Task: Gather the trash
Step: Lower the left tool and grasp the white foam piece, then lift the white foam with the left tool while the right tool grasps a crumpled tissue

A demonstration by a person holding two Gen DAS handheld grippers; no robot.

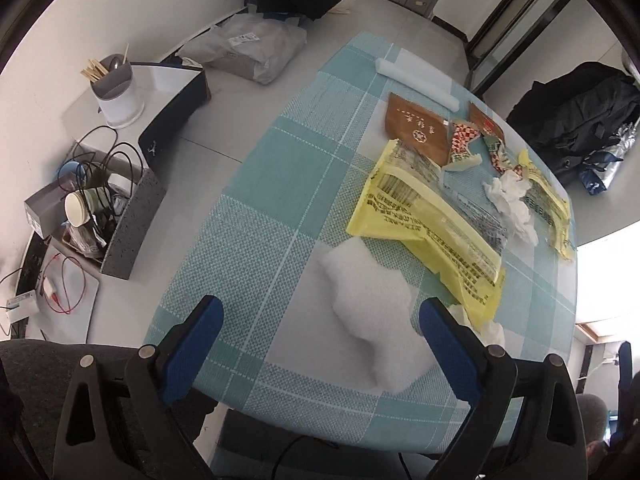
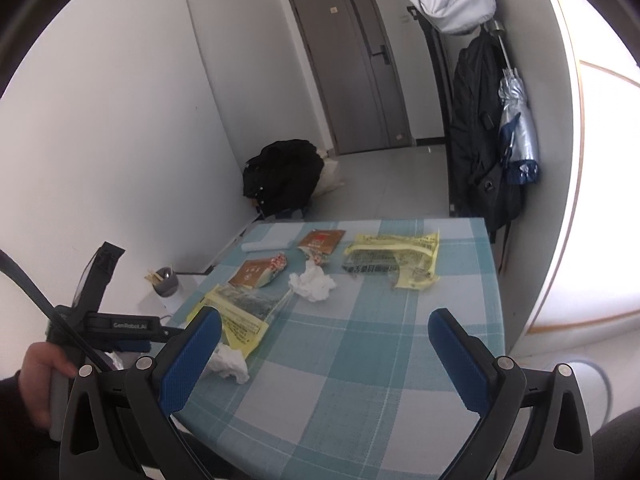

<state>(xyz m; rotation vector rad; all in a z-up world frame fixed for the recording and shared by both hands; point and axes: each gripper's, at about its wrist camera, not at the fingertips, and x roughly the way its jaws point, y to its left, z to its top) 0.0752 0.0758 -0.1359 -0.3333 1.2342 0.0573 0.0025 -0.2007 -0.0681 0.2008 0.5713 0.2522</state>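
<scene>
1. Checked blue cloth covered the table (image 1: 260, 240), with a utensil cup (image 1: 116, 92) on a stand at far left.
2. Your left gripper (image 1: 320, 328) hung spread and empty above a white foam lump (image 1: 360, 300).
3. Just right of the lump lay a large yellow wrapper (image 1: 432, 216), a brown packet (image 1: 416, 128) beyond it, and crumpled tissue (image 1: 512, 204) beside it.
4. Your right gripper (image 2: 324, 340) hung spread and empty over bare cloth, the second yellow wrapper (image 2: 396, 260) well beyond it.

Far ahead of me a grey door (image 2: 352, 68), black backpack (image 2: 478, 132) and folded umbrella (image 2: 516, 120) ahead-right, utensil cup (image 1: 116, 88) off left.
</scene>
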